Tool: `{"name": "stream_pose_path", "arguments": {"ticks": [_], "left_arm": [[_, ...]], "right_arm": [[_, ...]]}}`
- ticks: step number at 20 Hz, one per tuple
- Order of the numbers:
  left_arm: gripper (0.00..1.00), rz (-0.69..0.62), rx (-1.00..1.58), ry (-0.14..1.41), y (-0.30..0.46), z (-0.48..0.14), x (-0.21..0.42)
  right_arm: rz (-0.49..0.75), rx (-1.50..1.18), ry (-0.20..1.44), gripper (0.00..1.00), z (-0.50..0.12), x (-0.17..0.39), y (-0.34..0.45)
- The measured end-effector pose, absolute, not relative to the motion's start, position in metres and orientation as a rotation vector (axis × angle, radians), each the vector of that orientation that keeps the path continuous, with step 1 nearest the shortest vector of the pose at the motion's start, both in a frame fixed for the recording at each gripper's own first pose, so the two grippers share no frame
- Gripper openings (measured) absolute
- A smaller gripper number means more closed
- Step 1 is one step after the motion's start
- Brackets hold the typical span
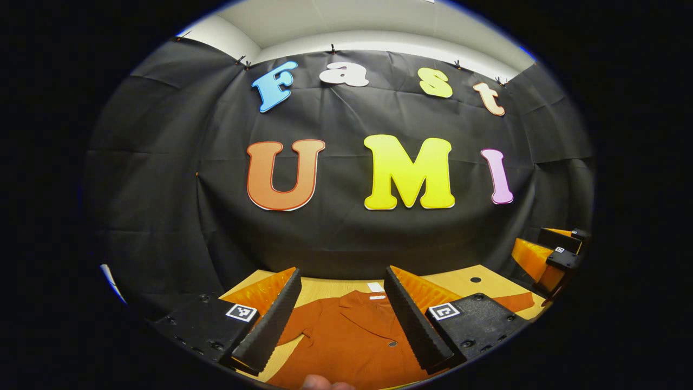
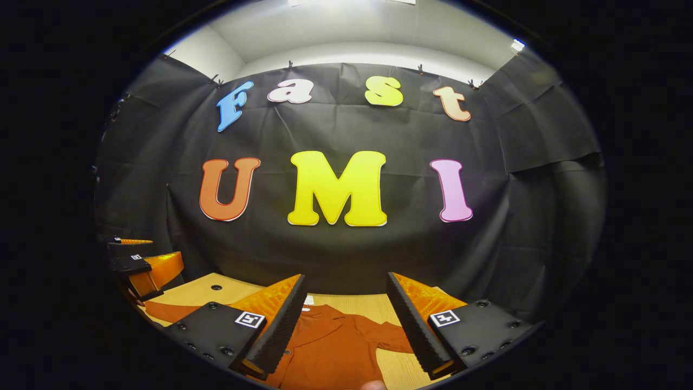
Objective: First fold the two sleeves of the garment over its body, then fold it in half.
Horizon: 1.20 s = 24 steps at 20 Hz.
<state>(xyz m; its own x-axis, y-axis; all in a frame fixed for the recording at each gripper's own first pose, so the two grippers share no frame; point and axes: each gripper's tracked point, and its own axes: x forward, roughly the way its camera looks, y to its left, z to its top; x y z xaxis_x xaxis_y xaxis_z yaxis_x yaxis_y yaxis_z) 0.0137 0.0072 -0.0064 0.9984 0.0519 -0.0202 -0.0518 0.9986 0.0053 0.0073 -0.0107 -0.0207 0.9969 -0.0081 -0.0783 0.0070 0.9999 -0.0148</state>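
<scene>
Both grippers you are holding, left gripper (image 1: 342, 311) and right gripper (image 2: 342, 319), are hanging wide open, gripping nothing, above the garment (image 1: 346, 341) at frame bottom, its white neck label (image 1: 375, 287) unreadable.

Wooden table (image 1: 460, 279) bears a rust-orange garment (image 1: 352, 341).

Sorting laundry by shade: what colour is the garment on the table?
Plain rust orange, no pattern; the garment shows best in the left gripper view.
</scene>
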Motion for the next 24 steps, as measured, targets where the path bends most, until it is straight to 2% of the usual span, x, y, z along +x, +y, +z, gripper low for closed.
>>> {"name": "stream_pose_path", "arguments": {"ticks": [14, 24], "left_arm": [[0.99, 0.059, 0.015, 0.036, 0.003, -0.013, 0.011], [0.99, 0.028, 0.03, 0.072, -0.014, -0.027, 0.009]], "right_arm": [[0.006, -0.006, 0.101, 0.94, -0.029, 0.008, -0.021], [-0.013, -0.018, 0.151, 0.94, -0.051, 0.011, -0.065]]}}
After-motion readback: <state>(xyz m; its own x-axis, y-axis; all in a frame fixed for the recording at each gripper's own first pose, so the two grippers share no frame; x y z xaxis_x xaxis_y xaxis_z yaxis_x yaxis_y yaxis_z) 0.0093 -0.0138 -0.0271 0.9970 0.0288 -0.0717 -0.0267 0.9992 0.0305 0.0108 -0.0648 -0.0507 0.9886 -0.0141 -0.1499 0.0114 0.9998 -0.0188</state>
